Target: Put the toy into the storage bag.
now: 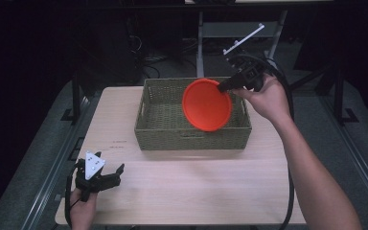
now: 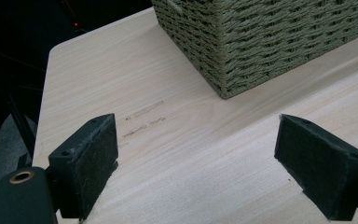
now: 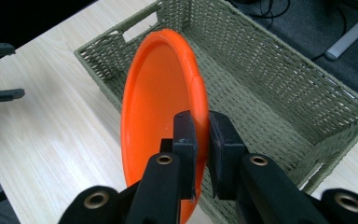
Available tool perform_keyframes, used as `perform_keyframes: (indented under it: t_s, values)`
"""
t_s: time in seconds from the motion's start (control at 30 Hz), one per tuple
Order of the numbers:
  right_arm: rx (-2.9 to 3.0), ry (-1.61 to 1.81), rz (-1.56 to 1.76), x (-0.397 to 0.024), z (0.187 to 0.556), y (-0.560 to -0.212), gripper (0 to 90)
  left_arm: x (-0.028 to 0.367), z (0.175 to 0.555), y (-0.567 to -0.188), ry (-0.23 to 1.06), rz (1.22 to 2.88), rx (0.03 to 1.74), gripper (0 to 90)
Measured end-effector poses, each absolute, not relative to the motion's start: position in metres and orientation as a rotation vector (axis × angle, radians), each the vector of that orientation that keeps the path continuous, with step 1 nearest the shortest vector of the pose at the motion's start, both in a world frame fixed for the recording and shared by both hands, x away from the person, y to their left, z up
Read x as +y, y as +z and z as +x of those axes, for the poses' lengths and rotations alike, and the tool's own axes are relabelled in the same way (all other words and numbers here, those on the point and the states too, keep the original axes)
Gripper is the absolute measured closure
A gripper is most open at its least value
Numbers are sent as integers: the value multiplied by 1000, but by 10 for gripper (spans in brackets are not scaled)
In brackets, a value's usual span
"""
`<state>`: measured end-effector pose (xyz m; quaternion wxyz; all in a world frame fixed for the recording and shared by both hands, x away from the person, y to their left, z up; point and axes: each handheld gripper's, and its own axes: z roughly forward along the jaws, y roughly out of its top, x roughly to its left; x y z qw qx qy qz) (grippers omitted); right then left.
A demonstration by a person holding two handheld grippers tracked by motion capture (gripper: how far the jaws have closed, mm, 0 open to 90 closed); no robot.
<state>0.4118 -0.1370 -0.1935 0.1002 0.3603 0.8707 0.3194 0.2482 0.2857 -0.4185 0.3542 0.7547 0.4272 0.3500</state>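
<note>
Plate rim pinched in right claw, lower edge hidden behind basket wall

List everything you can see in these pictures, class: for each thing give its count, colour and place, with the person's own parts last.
Table: one, pale wood, under everything.
Basket: one, olive-green woven, on the table's far middle.
Plate: one, orange, tilted above the basket, its rim pinched by the right gripper.
Faint marks: a few, grey, on the table by the basket's corner.
Left gripper: one, black with a grey plate, near table corner, fingers apart.
Right gripper: one, black, over the basket.
Hands: two, left, right.
</note>
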Motion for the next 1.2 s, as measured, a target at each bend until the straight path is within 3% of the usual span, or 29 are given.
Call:
perform_keyframes:
  t_s: [1.2]
  values:
    - [2515,843,1237,-135,465,-220,820,285,249,-419,899,1937,1102,129]
